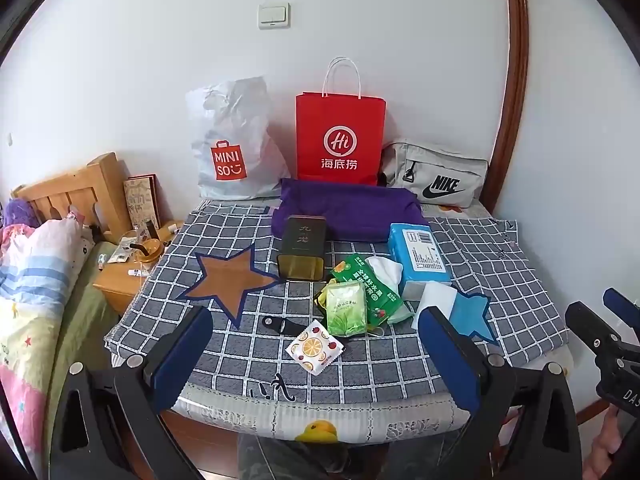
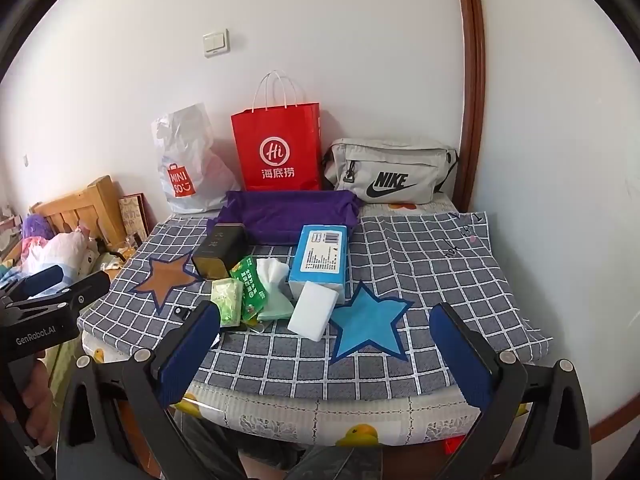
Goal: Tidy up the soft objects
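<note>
A heap of small things lies mid-table on the checked cloth (image 1: pixel 500 264): a blue tissue pack (image 1: pixel 420 256) (image 2: pixel 320 256), a white sponge block (image 1: pixel 438 298) (image 2: pixel 313 310), green packets (image 1: pixel 346 308) (image 2: pixel 228 300), a fruit-print sachet (image 1: pixel 316 346), a white tissue (image 1: pixel 386 270) and a dark tin (image 1: pixel 302 248) (image 2: pixel 220 250). Behind them sits a purple cloth tray (image 1: pixel 352 208) (image 2: pixel 292 212). My left gripper (image 1: pixel 316 340) hangs open near the front edge, nothing between its fingers. My right gripper (image 2: pixel 326 334) is open too, over the blue star patch (image 2: pixel 368 324).
Against the wall stand a white plastic bag (image 1: pixel 236 140), a red paper bag (image 1: pixel 340 136) (image 2: pixel 280 148) and a grey waist bag (image 1: pixel 436 176) (image 2: pixel 392 172). A bed with bedding (image 1: pixel 32 280) and a wooden nightstand (image 1: pixel 120 280) lie left. A brown star patch (image 1: pixel 228 276) marks the cloth.
</note>
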Available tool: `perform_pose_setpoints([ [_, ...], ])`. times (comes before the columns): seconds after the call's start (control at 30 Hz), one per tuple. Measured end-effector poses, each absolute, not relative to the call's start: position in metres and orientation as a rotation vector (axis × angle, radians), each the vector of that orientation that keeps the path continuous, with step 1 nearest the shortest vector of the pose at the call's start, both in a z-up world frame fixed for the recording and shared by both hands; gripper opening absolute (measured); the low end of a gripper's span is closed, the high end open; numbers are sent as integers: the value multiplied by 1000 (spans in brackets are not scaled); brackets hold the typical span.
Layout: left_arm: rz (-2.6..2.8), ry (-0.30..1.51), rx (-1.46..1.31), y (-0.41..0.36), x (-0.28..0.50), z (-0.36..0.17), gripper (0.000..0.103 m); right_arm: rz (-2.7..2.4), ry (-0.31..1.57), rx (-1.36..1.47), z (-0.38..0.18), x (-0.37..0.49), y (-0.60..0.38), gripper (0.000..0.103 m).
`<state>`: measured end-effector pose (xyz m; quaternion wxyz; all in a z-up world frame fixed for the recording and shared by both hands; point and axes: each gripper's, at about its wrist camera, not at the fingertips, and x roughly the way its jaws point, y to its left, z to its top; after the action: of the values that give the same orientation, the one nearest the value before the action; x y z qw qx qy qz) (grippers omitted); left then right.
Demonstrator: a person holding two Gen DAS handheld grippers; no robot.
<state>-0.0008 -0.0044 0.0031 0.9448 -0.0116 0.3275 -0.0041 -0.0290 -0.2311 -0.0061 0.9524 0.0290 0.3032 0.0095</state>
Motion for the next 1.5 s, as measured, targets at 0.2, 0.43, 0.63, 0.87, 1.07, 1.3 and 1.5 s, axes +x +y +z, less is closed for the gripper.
perform_pose_setpoints([
  [0.2, -8, 666, -22, -4, -1, 2, 103, 19, 615, 60, -7, -29, -231, 103],
  [0.43, -8, 665, -22, -3, -1, 2, 103, 16, 611, 57, -1, -31, -233, 103],
  [0.63, -7, 664, -27, 4, -2, 5, 103, 15, 610, 56, -2, -30, -232, 103],
  [0.87, -5, 664, -27, 5, -2, 5, 103, 15, 607, 57, -1, -31, -232, 103],
  [1.07, -5, 663, -25, 8, -2, 6, 103, 17, 605, 59, 0, -32, -231, 103],
  [1.3, -5, 664, -24, 10, -2, 8, 103, 20, 599, 56, 3, -34, -228, 103],
  [1.5, -4, 665, -23, 8, -2, 8, 103, 20, 598, 57, 2, -34, -227, 103],
])
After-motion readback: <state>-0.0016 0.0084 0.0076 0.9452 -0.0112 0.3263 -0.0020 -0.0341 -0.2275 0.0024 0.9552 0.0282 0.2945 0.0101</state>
